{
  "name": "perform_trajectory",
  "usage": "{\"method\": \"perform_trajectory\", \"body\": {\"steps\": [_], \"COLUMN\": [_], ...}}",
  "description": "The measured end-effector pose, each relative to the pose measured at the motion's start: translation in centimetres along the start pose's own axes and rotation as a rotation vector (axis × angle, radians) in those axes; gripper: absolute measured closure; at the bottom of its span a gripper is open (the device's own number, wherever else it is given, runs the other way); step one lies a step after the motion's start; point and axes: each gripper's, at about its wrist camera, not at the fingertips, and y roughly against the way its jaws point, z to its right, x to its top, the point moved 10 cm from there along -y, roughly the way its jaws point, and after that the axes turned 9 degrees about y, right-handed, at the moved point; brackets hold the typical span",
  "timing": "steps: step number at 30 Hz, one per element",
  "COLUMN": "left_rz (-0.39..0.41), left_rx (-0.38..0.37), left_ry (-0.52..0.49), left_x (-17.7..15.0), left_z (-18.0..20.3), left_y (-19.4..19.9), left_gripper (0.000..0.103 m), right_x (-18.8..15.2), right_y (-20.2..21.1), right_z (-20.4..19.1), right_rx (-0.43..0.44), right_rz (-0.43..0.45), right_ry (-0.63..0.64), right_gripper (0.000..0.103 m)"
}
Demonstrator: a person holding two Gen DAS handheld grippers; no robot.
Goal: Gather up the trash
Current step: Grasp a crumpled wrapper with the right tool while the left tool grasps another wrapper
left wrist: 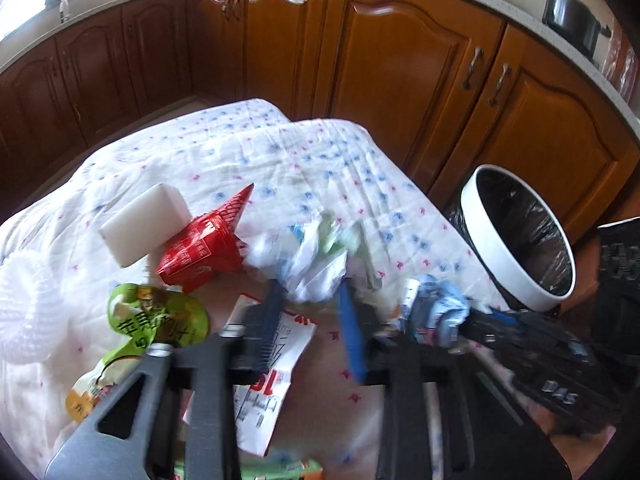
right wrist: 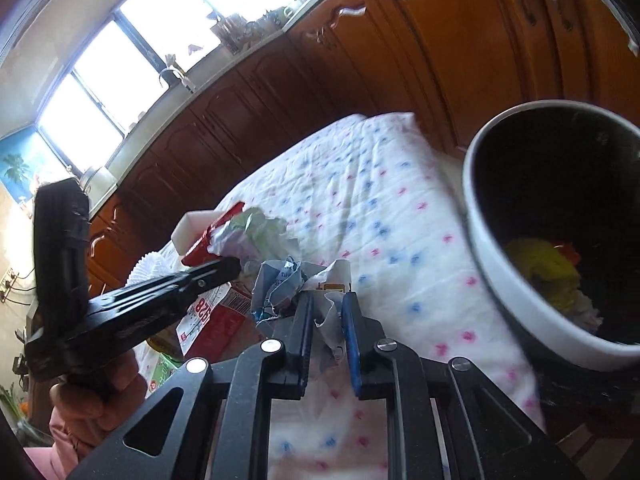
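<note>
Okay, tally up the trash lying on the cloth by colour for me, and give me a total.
White: 3, foam block, net, receipt
Red: 1, cone wrapper
Green: 1, pouch
White-green wad: 1
Blue-white wad: 1
Total: 7

Left gripper clamped, right gripper clamped

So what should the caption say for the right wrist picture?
Right claw pinches crumpled paper beside the white trash bin.
</note>
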Motion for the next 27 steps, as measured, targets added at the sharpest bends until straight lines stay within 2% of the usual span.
{"method": "perform_trajectory", "body": {"steps": [1,7,10,13,15,17,20,21,23,24,25,27], "left_rz": [-0.009,0.017,0.043,0.081,0.079,0.074,0.057,0.051,0.043,0.036,0.029,0.030], "left_rx": [-0.008,-0.038,-0.066,-0.058,-0.048,-0.029,0.038,0.054,0.083,0.100,0.101,0.101], "left_ry": [-0.005,-0.046,-0.032,-0.008,-0.003,-0.011,-0.042,-0.046,-0.063,-0.069,-0.072,-0.077], "left_x": [-0.1,-0.4,-0.2,0.5,0.8,1.0,1.0,1.0,1.0,0.9,0.9,0.9], "left_z": [0.3,1.7,1.9,1.5,1.3,1.4,1.7,1.7,1.8,1.8,1.8,1.9], "left_y": [-0.3,0.3,1.6,2.8,2.6,2.0,0.4,0.0,-0.9,-1.3,-1.7,-1.9], "left_gripper": [0.102,0.102,0.103,0.102,0.094,0.063,0.047,0.046,0.047,0.052,0.073,0.076], "right_x": [0.0,0.6,0.9,0.9,0.9,0.7,0.4,0.3,0.2,0.2,0.2,0.2], "right_y": [0.8,4.0,5.4,6.1,6.2,6.3,6.4,6.4,6.6,6.8,6.9,7.4], "right_z": [0.2,1.2,1.6,1.8,1.8,1.8,2.1,2.2,2.5,2.7,2.8,3.1], "right_rx": [-0.004,-0.020,-0.028,-0.026,-0.020,-0.015,-0.014,-0.015,-0.020,-0.021,-0.024,-0.031], "right_rz": [0.013,0.070,0.093,0.105,0.108,0.108,0.107,0.107,0.109,0.111,0.114,0.123], "right_ry": [-0.003,-0.010,-0.011,-0.020,-0.026,-0.030,-0.038,-0.041,-0.044,-0.048,-0.049,-0.051], "right_gripper": [0.088,0.088,0.088,0.088,0.088,0.088,0.088,0.088,0.088,0.088,0.088,0.088]}}
